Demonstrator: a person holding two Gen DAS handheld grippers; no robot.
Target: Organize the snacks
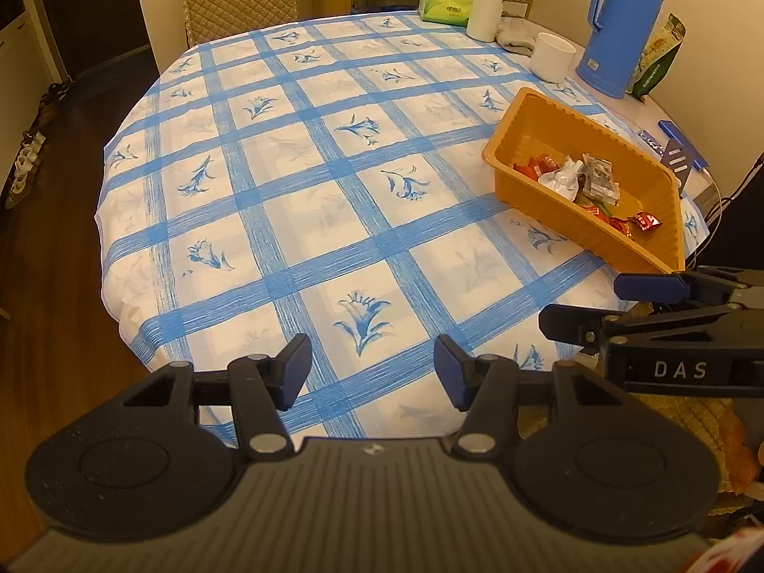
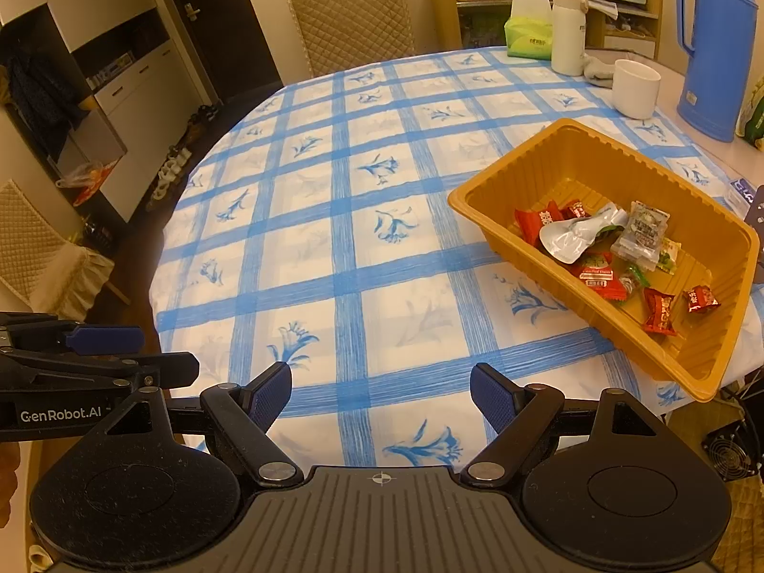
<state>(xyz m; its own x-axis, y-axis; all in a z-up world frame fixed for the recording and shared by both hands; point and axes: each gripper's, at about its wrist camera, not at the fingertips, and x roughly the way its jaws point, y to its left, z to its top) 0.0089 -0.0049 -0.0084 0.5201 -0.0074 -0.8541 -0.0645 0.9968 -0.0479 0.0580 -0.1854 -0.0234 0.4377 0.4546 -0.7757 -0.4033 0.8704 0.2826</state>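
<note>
An orange plastic tray (image 2: 535, 169) (image 1: 518, 119) stands on the right side of the table with the blue checked cloth (image 2: 353, 238) (image 1: 296, 181). Inside lie several wrapped snacks: red candies (image 2: 659, 310) (image 1: 644, 222), a silver-white packet (image 2: 573, 234) (image 1: 563, 176) and a clear packet (image 2: 640, 234) (image 1: 599, 179). My left gripper (image 1: 372, 370) hovers open over the near table edge, nothing between its fingers. My right gripper (image 2: 382, 396) is open too, empty, left of the tray's near corner. Each gripper shows from the side in the other's view: the right gripper (image 1: 580, 305), the left gripper (image 2: 167, 353).
At the back right stand a blue thermos jug (image 2: 716, 47) (image 1: 620, 24), a white cup (image 2: 635, 88) (image 1: 554, 57), a white bottle (image 2: 568, 31) (image 1: 487, 5), a green tissue pack (image 2: 527, 38) (image 1: 446, 5) and a grey cloth (image 2: 597, 71). A quilted chair (image 2: 353, 19) stands behind the table.
</note>
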